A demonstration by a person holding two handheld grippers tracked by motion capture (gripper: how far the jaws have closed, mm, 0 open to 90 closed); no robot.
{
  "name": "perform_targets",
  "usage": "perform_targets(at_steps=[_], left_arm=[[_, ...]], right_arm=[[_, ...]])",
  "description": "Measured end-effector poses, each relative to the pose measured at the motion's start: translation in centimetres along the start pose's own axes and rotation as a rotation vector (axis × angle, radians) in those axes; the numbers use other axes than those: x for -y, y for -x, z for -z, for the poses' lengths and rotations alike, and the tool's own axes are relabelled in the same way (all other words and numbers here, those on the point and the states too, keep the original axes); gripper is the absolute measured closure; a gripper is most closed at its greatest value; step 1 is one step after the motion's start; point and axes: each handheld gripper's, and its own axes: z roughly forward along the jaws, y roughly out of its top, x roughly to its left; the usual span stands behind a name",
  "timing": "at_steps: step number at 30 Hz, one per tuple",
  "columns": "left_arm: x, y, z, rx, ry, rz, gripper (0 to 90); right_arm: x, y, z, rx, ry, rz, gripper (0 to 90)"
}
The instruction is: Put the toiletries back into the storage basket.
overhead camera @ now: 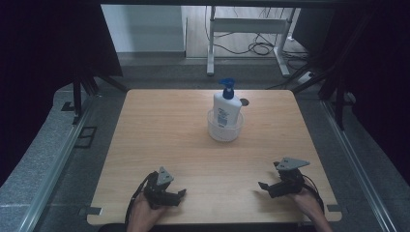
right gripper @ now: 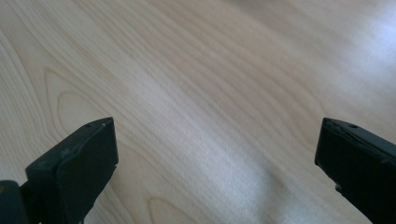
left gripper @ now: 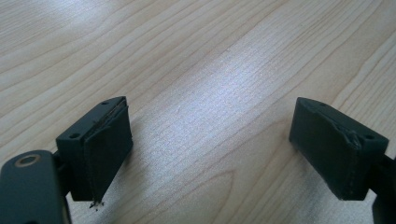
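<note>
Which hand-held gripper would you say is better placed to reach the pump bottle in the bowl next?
Probably the right hand-held gripper. The pump bottle stands in the clear bowl right of the table's centre, nearer it than the left hand-held gripper. Both are open, empty and low.
</note>
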Motion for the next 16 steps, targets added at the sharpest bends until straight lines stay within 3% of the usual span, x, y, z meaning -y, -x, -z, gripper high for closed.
perform_targets(at_steps=[8, 16], left_arm=[[0.0, 0.0, 0.0, 0.000, 0.000, 0.001, 12.5], [-0.1, 0.1, -0.1, -0.001, 0.001, 0.003, 12.0]], right_arm=[[1.5, -0.3, -1.1, -0.019, -0.037, -0.008, 0.0], [1.5, -0.4, -1.1, -0.020, -0.044, -0.014, 0.0]])
